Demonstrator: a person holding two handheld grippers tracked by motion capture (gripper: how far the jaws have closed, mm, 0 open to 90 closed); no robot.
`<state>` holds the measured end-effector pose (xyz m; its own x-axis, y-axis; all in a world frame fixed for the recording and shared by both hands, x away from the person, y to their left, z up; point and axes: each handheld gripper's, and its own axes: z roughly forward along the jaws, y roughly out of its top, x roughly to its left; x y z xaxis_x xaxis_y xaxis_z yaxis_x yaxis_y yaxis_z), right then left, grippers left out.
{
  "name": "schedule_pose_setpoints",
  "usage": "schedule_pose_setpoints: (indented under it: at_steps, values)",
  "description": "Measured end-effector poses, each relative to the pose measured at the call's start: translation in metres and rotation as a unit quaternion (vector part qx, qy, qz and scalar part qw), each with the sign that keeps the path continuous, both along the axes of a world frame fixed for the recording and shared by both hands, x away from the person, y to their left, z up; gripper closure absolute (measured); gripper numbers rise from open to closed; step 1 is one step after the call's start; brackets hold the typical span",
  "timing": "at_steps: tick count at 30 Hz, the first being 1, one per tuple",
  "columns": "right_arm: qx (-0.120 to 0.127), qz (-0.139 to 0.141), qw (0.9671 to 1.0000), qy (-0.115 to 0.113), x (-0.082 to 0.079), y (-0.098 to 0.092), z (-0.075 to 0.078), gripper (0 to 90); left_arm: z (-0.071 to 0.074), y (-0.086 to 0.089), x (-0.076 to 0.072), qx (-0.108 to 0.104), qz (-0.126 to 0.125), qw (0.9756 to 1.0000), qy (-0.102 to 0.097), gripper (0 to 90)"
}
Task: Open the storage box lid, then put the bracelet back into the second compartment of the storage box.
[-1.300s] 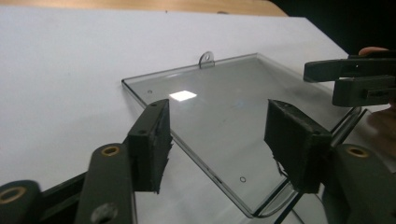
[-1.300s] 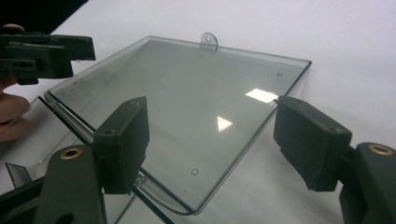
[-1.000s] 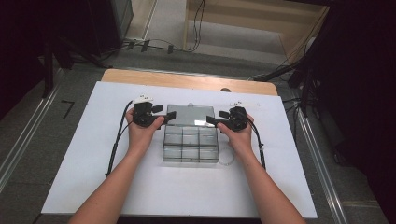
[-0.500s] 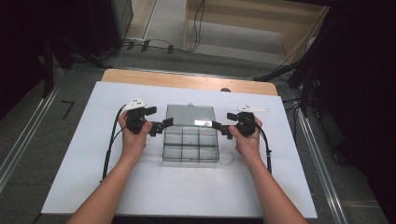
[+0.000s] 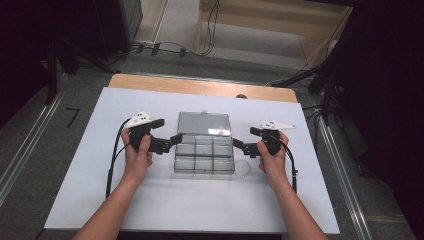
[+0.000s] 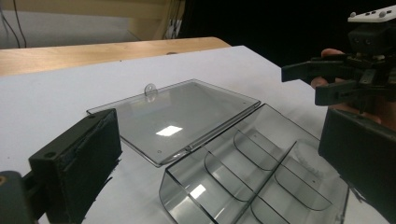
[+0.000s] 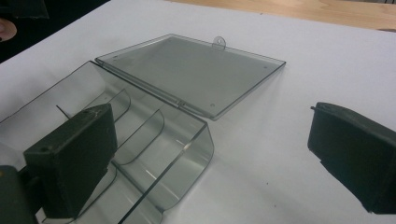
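Resting on the white table top (image 5: 100,200), the clear plastic organiser box (image 5: 204,159) sits at the centre, and all positions below are given relative to it. Its lid (image 5: 204,123) is folded fully back and lies flat on the table on the far side of the box, joined to it along the hinge edge. A small hanging tab (image 6: 150,89) projects from the lid's far edge. The tray is divided by clear partitions (image 6: 254,149) into rows of compartments; nothing can be made out inside them.

The left gripper (image 5: 167,142) is held to the left of the box, level with its hinge edge, with the nearest fingertip just beside the box's left wall and not touching it. Its jaws have just been opening and now stand spread wide, with nothing between them. In the left gripper view, the box and lid lie beyond the gap between the two black pads.

The right gripper (image 5: 244,148) is held to the right of the box, slightly clear of its right wall. Its jaws have also just been opening and stand spread wide, gripping nothing. In the right gripper view, the near corner of the box lies partly behind the left-hand pad.

A wooden board edge (image 5: 200,87) runs beyond the lid.
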<state>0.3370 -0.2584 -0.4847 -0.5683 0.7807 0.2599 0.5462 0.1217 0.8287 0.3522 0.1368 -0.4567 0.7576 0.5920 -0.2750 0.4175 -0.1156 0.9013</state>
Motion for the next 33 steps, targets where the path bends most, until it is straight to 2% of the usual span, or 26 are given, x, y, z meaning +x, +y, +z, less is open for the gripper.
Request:
schedule_pose_setpoints:
  at_steps: [9, 18, 23, 30, 33]
  values:
    - [-0.019, 0.004, 0.9998, -0.005, -0.013, -0.003, -0.002, 0.0, 0.001, 0.005, -0.015, 0.001, -0.003, 0.9999, -0.013, 0.0]
    - [-0.024, 0.003, 0.9997, 0.003, -0.026, -0.009, -0.007, 0.0, 0.001, 0.014, -0.028, -0.003, 0.001, 0.9999, -0.017, 0.0]
    - [-0.033, 0.004, 0.9994, -0.002, -0.034, -0.014, -0.006, 0.0, 0.002, 0.021, -0.036, -0.002, 0.003, 0.9998, -0.02, 0.0]
    - [-0.031, 0.014, 0.9994, 0.005, -0.039, -0.018, -0.006, 0.0, -0.003, 0.027, -0.049, -0.001, 0.003, 0.9998, -0.022, 0.0]
    - [-0.036, 0.014, 0.9992, 0.008, -0.042, -0.02, -0.008, 3.1, -0.006, 0.031, -0.054, -0.003, 0.004, 0.9998, -0.022, 0.0]
